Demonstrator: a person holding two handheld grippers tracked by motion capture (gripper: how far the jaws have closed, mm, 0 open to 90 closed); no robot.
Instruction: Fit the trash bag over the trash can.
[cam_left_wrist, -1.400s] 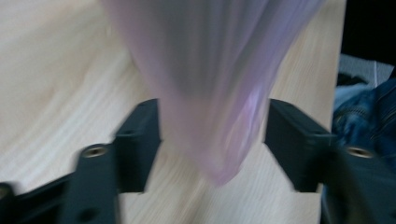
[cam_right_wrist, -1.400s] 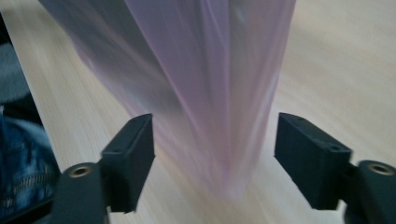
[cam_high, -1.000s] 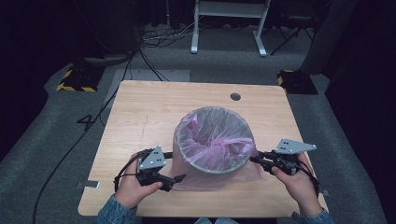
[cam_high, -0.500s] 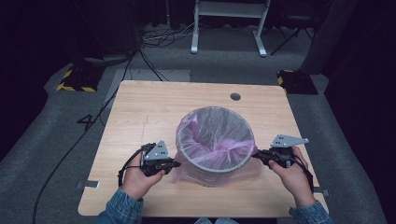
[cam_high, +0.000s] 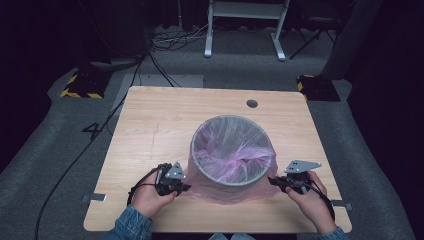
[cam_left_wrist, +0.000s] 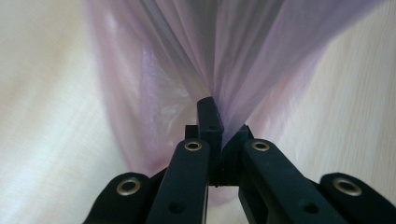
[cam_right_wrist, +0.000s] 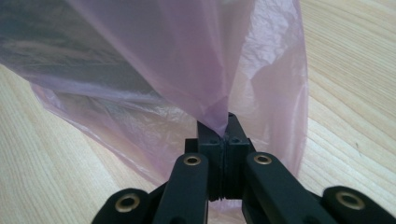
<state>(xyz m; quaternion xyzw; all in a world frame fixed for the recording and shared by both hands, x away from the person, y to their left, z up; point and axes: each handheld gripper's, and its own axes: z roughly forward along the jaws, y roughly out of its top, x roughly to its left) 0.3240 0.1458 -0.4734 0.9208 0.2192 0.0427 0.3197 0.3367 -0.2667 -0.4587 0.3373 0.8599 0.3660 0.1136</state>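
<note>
A grey mesh wastebasket (cam_high: 232, 150) stands on the wooden table (cam_high: 150, 125), lined with a thin purple plastic bag (cam_high: 235, 152) whose edge is folded down over the outside to the tabletop. At the basket's lower left my left gripper (cam_high: 184, 187) is shut on the bag's skirt; the film (cam_left_wrist: 187, 70) fans out taut from its pinched jaws. On the lower right my right gripper (cam_high: 274, 181) is shut on the bag (cam_right_wrist: 187, 60) as well, a fold of film caught at its fingertips.
A round cable hole (cam_high: 252, 103) lies in the table's far right part. Beyond the table are a white stand (cam_high: 245, 25), floor cables (cam_high: 165, 45) and yellow-black striped bases (cam_high: 80, 85). The person's hands sit close to the table's near edge.
Both grippers have moved down and toward the table's near edge, drawing the bag's edge lower over the basket's outside. The basket looks to have shifted slightly.
</note>
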